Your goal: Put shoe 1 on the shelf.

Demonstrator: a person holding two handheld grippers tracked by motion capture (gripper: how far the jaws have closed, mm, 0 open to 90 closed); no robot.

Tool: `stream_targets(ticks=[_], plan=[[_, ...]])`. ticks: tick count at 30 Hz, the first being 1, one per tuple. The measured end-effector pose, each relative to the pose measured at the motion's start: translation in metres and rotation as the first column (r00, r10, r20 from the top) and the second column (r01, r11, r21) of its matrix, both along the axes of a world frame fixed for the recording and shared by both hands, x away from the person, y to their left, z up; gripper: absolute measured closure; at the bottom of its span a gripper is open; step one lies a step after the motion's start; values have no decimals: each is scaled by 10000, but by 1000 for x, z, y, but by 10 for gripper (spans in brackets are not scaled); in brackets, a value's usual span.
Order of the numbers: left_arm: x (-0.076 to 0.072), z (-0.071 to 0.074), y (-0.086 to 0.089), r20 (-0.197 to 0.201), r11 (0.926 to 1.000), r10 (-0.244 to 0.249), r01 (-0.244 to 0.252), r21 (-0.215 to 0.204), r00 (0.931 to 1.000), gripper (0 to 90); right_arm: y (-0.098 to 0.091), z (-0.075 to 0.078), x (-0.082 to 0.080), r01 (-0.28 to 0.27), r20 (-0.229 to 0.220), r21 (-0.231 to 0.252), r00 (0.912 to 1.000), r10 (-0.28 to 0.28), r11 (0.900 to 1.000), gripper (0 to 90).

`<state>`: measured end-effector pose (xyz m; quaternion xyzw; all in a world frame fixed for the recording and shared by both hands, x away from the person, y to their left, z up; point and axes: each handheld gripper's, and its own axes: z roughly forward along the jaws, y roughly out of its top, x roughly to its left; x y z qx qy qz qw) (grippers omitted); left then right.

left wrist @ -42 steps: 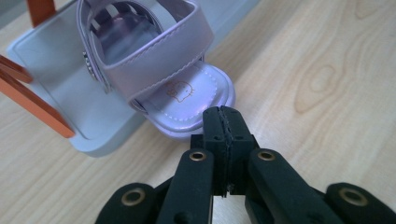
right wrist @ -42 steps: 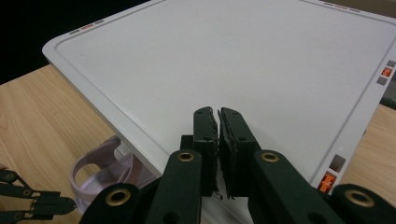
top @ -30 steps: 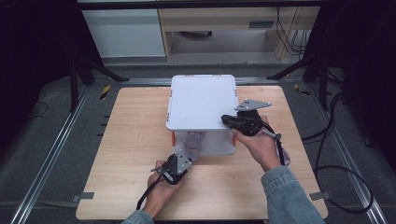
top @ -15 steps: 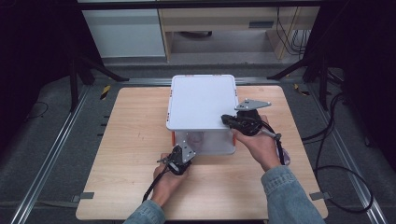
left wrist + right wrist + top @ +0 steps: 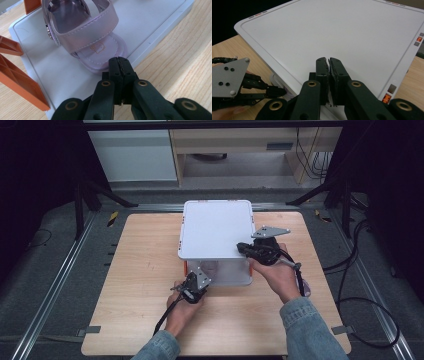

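Observation:
A white box (image 5: 215, 227) with a flat top (image 5: 337, 30) stands in the middle of the wooden table. At its front a white flap (image 5: 50, 67) lies flat on the table. A pink sandal (image 5: 92, 32) rests on the flap (image 5: 235, 275), toe toward me. My left gripper (image 5: 121, 60) is shut, its tips at the toe rim of the sole; no pinch on it shows. In the high view it (image 5: 201, 275) sits at the flap's front left. My right gripper (image 5: 328, 60) is shut and lies over the top's front right corner (image 5: 241, 247).
Orange plastic parts (image 5: 22, 85) of the box stand left of the flap. Bare table (image 5: 140, 270) spreads to the left and in front of the box. Cables (image 5: 360, 300) trail on the floor at the right. Cabinets (image 5: 135, 155) stand beyond the table.
My left hand has shifted slightly at the front of the box. The right hand and the box have stayed still.

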<state>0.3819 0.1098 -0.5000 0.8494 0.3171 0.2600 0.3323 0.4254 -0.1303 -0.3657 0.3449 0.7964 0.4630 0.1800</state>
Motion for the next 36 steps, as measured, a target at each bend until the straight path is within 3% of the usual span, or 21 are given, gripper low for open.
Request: stream_targets(ticks=[5,9,10,12,14,17,21,24,27,29,36], plan=[[0,0,1,-52,10000,24,-24,-94,10000,892,0,0,0,21,-28,27,10000,-21,10000,847],[0,2,1,8,9996,88,-88,-271,10000,865,-1,0,1,124,-59,101,9999,-123,9999,786],[0,3,3,23,9990,122,-121,-421,9999,858,-1,0,2,220,-58,151,9997,-219,9996,711],[-1,4,4,33,9987,140,-138,-495,9999,852,-1,0,2,257,-69,183,9996,-256,9995,687],[-4,7,7,41,9973,202,-199,-700,9998,817,-5,1,1,503,80,373,9987,-506,9980,573],[-6,9,11,63,9980,182,-178,-601,9998,752,-10,3,-1,723,204,445,9971,-732,9964,500],[-12,14,26,32,9983,321,-319,-488,9995,662,-24,9,-6,1109,497,639,9922,-1141,9918,414],[-16,18,44,-316,9965,490,-510,-663,9983,595,-37,10,-16,1485,738,781,9853,-1543,9858,355],[-18,20,54,-373,9946,637,-665,-802,9973,553,-45,10,-21,1648,862,907,9812,-1726,9821,333],[-21,22,63,-378,9928,794,-824,-872,9961,479,-52,11,-26,1767,944,941,9781,-1854,9798,313],[-26,29,100,-225,9803,1612,-1627,-1120,9867,347,-81,5,-35,2168,978,997,9691,-2264,9711,283]])
